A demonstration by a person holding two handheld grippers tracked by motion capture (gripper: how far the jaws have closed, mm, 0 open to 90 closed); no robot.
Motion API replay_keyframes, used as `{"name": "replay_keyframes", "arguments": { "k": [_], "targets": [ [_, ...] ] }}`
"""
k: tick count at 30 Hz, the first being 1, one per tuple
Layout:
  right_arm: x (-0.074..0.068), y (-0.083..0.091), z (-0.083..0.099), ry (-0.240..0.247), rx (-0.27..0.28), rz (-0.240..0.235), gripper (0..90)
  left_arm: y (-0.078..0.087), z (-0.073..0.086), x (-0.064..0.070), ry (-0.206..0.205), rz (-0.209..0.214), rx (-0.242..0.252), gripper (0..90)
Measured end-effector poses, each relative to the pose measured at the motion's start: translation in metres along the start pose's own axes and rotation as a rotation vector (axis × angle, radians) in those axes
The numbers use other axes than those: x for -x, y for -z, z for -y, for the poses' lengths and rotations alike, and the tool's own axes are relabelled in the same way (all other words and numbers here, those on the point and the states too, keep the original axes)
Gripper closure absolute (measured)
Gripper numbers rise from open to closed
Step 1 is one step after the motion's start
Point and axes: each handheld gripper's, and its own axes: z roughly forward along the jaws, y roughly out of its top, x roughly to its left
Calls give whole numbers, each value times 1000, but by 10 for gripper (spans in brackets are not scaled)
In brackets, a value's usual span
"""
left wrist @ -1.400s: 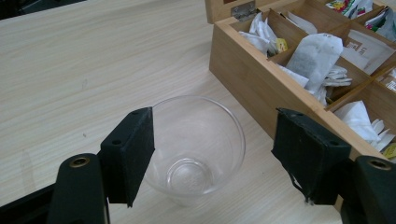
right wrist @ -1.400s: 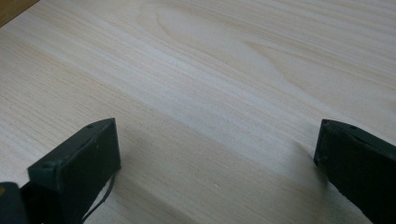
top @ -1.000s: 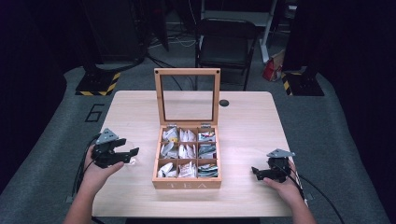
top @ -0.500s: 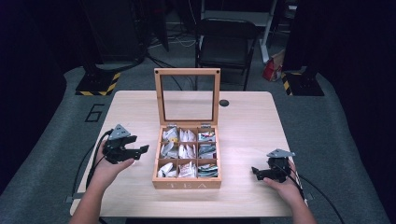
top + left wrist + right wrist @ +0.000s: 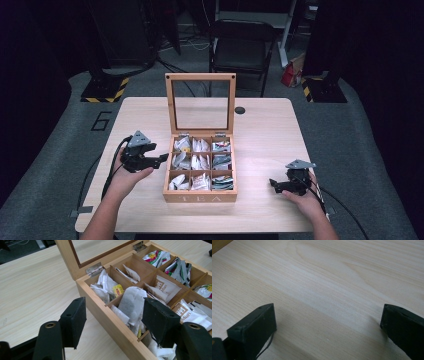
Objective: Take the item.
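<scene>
High view: The open wooden tea box with a glass-paned lid (image 5: 200,170) is located at the middle of the pale wooden table (image 5: 260,125), its lid raised upright at the far side. The left gripper (image 5: 161,158) has been moved from the near-left table area up to the box's left wall, where its jaws are held apart and empty. The right gripper (image 5: 272,183) has been kept on the table, well right of the box.

Left gripper view: The left gripper (image 5: 113,315) is seen released, with one jaw outside the left wall and the other over the compartments. A white paper tea bag (image 5: 132,302) in the left column of compartments is framed between the jaws, apart from both. The approach is judged complete; a descent and closure on this tea bag is the likely next step.

Right gripper view: The right gripper (image 5: 328,318) is seen released above bare table (image 5: 319,277), with nothing between its jaws.
</scene>
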Motion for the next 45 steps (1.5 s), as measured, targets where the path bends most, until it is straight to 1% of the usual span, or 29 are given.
{"name": "replay_keyframes", "arguments": {
  "k": [2, 9, 18, 28, 29, 32, 35, 36, 38, 40, 41, 42, 43, 45],
  "targets": [
    [0, 0, 0, 0, 0, 0, 0, -1, -1, 1, 0, 5, 1, 375],
    [0, 0, 0, 0, 0, 0, 0, -4, -2, 2, 4, 5, 2, 386],
    [0, 0, 0, 0, 0, 0, 0, -9, -4, 5, 1, 21, -4, 408],
    [0, 0, 0, 0, 0, 0, 0, -20, -8, 12, -5, 38, -12, 423],
    [0, 0, 0, 0, 0, 0, 0, -22, -9, 14, -10, 47, -17, 434],
    [0, 0, 0, 0, 0, 0, 0, -26, -10, 17, -19, 45, -20, 438],
    [0, 0, 0, 0, 0, 0, 0, -31, -11, 19, -20, 38, -24, 438],
    [0, 0, 0, 0, 0, 0, 0, -32, -11, 20, -18, 39, -22, 439],
    [0, 0, 0, 0, 0, 0, 0, -34, -12, 21, -28, 46, -34, 451],
    [0, 0, 0, 0, 0, 0, 0, -36, -12, 22, -23, 45, -27, 465],
    [0, 0, 0, 0, 0, 0, 0, -37, -13, 23, -24, 46, -36, 472],
    [0, 0, 0, 0, 0, 0, 0, -39, -13, 24, -19, 49, -34, 476],
    [0, 0, 0, 0, 0, 0, 0, -40, -13, 25, -24, 47, -36, 477],
    [0, 0, 0, 0, 0, 0, 0, -42, -14, 27, -23, 52, -39, 478]
  ]
}}
